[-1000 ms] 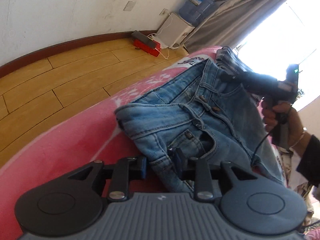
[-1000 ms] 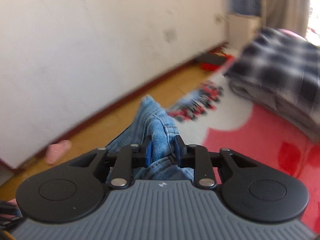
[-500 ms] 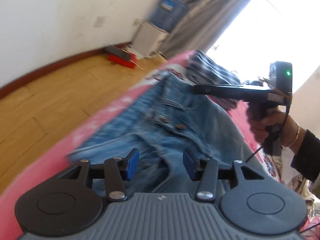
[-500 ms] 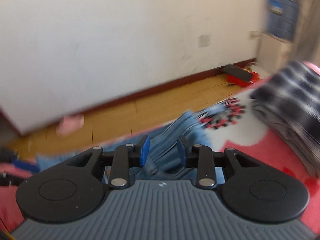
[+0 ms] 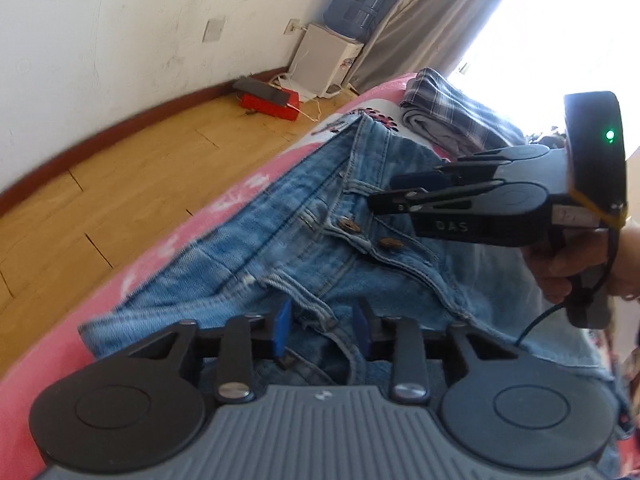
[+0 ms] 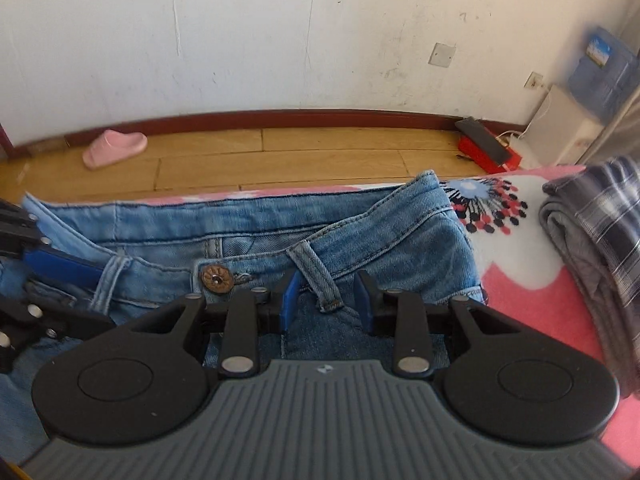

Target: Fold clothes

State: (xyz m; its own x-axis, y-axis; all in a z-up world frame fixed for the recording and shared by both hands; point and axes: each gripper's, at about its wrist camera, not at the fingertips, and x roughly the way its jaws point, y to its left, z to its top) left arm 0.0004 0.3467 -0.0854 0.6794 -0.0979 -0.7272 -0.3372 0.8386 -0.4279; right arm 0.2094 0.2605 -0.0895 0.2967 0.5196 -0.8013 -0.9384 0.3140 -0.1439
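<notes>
Jeans (image 5: 288, 216) now released and flat on pink blanket (image 6: 532, 304), both tools, left (image 5: 320, 330) and right (image 6: 325, 300), spread open, denim pinched a second ago.

both hand-held grippers released, left (image 5: 320, 326), right (image 6: 326, 300), jeans (image 5: 320, 216) dropped flat

Two close wrist views, shared jeans (image 5: 304, 216)
</notes>
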